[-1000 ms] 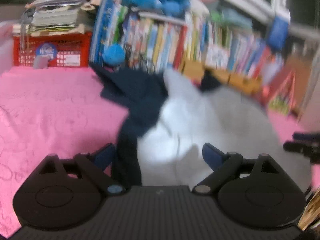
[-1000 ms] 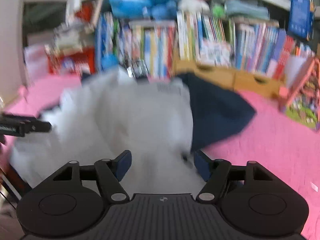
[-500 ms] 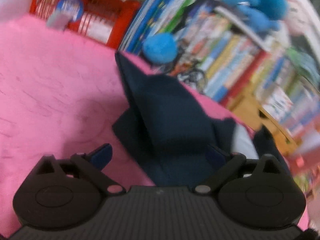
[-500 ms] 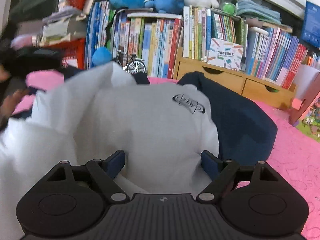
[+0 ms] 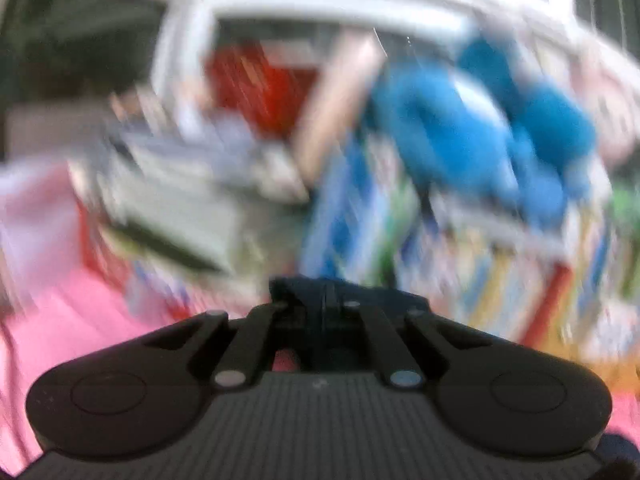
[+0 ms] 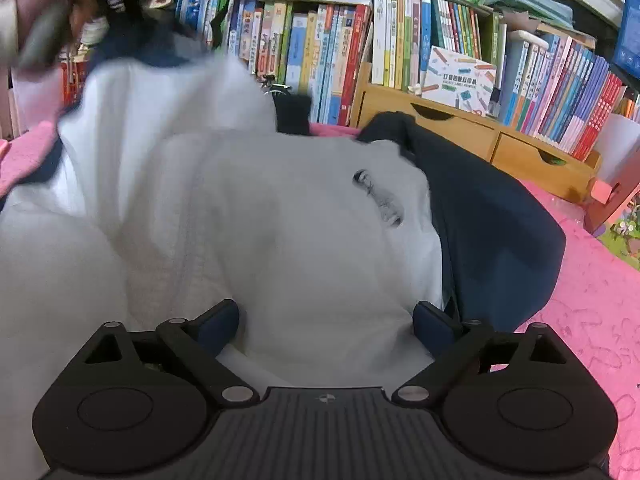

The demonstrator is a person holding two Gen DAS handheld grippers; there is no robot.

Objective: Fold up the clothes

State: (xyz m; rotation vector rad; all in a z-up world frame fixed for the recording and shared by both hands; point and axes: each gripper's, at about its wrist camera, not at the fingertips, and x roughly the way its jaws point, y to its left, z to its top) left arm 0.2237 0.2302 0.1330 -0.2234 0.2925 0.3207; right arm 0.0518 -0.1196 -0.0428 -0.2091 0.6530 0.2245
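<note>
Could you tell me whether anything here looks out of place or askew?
Yes: the white and navy garment lies bunched on the pink cover, one navy end lifted up at upper left, instead of flat.

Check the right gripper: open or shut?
Open. The right gripper has its blue pads spread wide apart over the white garment, not pinching it.

Crumpled white sweatshirt with navy sleeves, heaped on pink cover.
</note>
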